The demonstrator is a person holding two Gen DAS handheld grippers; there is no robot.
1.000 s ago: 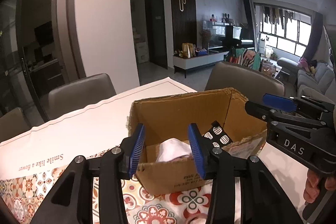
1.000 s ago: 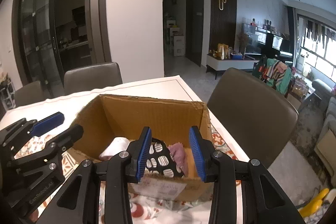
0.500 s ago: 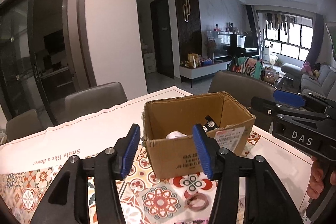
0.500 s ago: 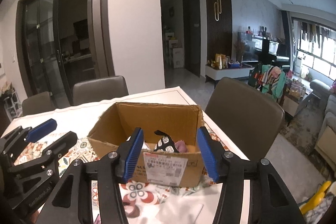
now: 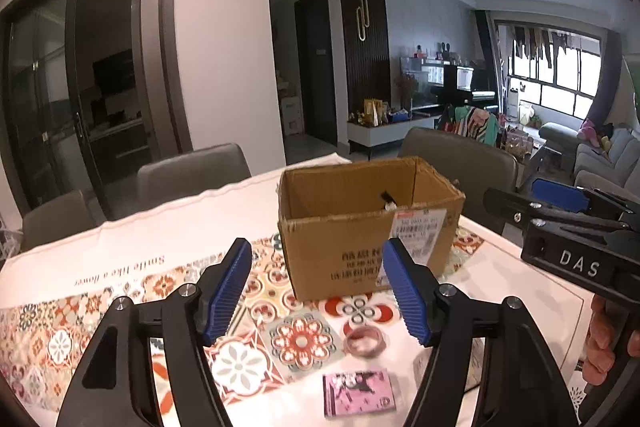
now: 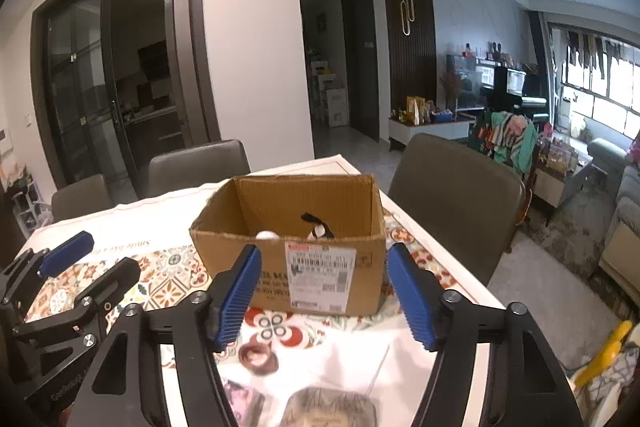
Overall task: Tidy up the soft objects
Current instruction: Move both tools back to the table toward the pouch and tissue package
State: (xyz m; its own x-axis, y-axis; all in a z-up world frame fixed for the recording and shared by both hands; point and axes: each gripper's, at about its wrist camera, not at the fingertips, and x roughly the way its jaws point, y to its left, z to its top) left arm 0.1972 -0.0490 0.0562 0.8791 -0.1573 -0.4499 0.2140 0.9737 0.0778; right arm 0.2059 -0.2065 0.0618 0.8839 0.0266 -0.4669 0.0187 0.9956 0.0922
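An open cardboard box stands on the patterned tablecloth. Inside it, only the tips of a black-and-white patterned soft item and a white soft item show over the rim. My left gripper is open and empty, held back from the box's near side. My right gripper is open and empty, also short of the box. A pink scrunchie lies on the cloth in front of the box. A pink packet lies nearer, below my left gripper.
Grey dining chairs surround the table. The right gripper's body shows at the right of the left view; the left one at the left of the right view. A round printed item lies near.
Both grippers have pulled back and away from the box, from over its opening to well in front of it. Both stay open and empty. The scrunchie and packet have come into view.
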